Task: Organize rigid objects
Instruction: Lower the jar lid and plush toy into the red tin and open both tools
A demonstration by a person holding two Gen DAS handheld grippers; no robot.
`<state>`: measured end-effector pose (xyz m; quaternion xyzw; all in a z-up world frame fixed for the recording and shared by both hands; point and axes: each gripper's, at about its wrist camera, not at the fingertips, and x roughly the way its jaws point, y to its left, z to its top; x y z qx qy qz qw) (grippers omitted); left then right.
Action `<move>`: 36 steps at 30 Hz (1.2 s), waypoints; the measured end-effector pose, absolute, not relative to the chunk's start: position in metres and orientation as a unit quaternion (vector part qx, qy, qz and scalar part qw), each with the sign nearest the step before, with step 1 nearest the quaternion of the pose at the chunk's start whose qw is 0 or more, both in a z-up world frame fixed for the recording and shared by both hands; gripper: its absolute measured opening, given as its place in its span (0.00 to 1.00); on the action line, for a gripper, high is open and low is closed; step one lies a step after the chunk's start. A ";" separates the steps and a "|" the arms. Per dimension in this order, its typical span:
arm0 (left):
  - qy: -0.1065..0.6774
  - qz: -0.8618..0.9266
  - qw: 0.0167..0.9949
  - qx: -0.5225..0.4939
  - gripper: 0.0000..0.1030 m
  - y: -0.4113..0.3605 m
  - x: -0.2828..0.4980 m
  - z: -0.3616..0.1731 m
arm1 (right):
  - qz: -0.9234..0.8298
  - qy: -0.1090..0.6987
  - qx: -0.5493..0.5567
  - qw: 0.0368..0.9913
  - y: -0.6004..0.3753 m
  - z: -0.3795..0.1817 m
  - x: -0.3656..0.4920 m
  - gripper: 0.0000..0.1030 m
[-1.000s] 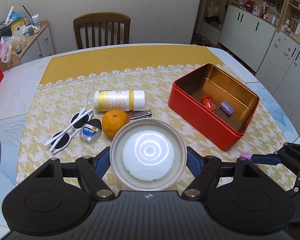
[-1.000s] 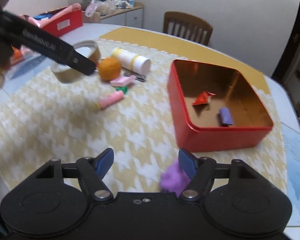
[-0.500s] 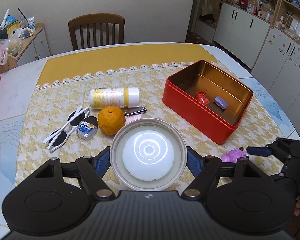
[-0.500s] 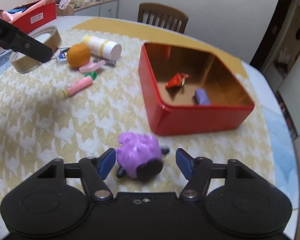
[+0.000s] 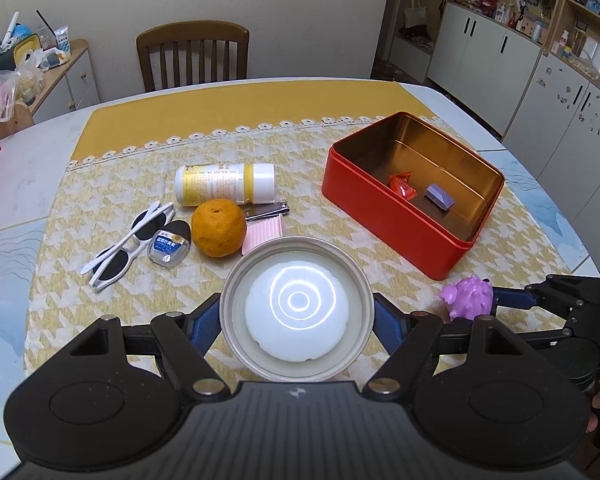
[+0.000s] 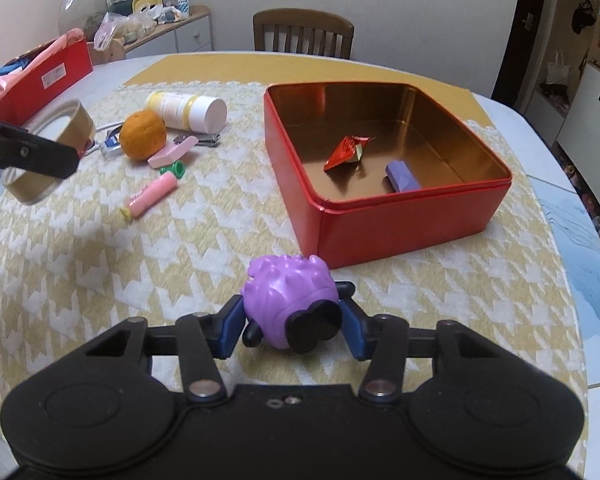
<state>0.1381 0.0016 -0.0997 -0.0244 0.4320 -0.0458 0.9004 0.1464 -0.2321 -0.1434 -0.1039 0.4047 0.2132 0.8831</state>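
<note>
A: So the right gripper (image 6: 292,330) has come down around the purple toy (image 6: 288,300), which a second ago sat off by one finger. Jaws closing, pads about touching it, not clamped yet I'd say.

B: Left gripper (image 5: 298,320)?

A: Unchanged, clenched on the round tin (image 5: 296,312), held up off the cloth.

B: Then the toy probably goes into the red box (image 6: 400,216) just behind it, beside the wrapper (image 6: 346,150) and purple block (image 6: 402,176).
</note>
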 end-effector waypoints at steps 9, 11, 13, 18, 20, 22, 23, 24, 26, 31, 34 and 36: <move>0.417 -0.064 0.907 -0.016 0.75 -0.017 0.152 -0.087 | 0.242 0.364 -0.102 0.894 -0.241 -0.094 0.141 0.49; 0.412 -0.069 0.908 -0.012 0.75 -0.024 0.158 -0.084 | 0.243 0.355 -0.100 0.897 -0.246 -0.083 0.147 0.49; 0.408 -0.074 0.910 -0.005 0.75 -0.032 0.165 -0.081 | 0.241 0.347 -0.097 0.901 -0.251 -0.074 0.155 0.49; 0.398 -0.090 0.913 0.011 0.75 -0.055 0.191 -0.074 | 0.227 0.331 -0.103 0.910 -0.260 -0.064 0.183 0.49; 0.399 -0.094 0.912 0.014 0.75 -0.064 0.206 -0.073 | 0.222 0.328 -0.107 0.912 -0.262 -0.064 0.195 0.49; 0.403 -0.094 0.910 0.013 0.75 -0.071 0.221 -0.074 | 0.218 0.330 -0.108 0.912 -0.265 -0.066 0.207 0.49; 0.406 -0.094 0.909 0.013 0.75 -0.075 0.230 -0.076 | 0.216 0.331 -0.110 0.912 -0.266 -0.068 0.214 0.49; 0.410 -0.096 0.907 0.013 0.75 -0.078 0.238 -0.077 | 0.214 0.332 -0.112 0.912 -0.268 -0.069 0.218 0.49; 0.421 -0.100 0.901 0.012 0.75 -0.087 0.255 -0.082 | 0.212 0.334 -0.117 0.911 -0.269 -0.074 0.230 0.49; 0.444 -0.101 0.890 0.021 0.75 -0.106 0.292 -0.098 | 0.202 0.339 -0.136 0.909 -0.271 -0.084 0.254 0.49; 0.461 -0.101 0.881 0.013 0.75 -0.113 0.311 -0.108 | 0.206 0.347 -0.144 0.904 -0.275 -0.090 0.267 0.49; 0.471 -0.101 0.876 0.010 0.75 -0.117 0.323 -0.114 | 0.211 0.355 -0.155 0.897 -0.275 -0.097 0.274 0.49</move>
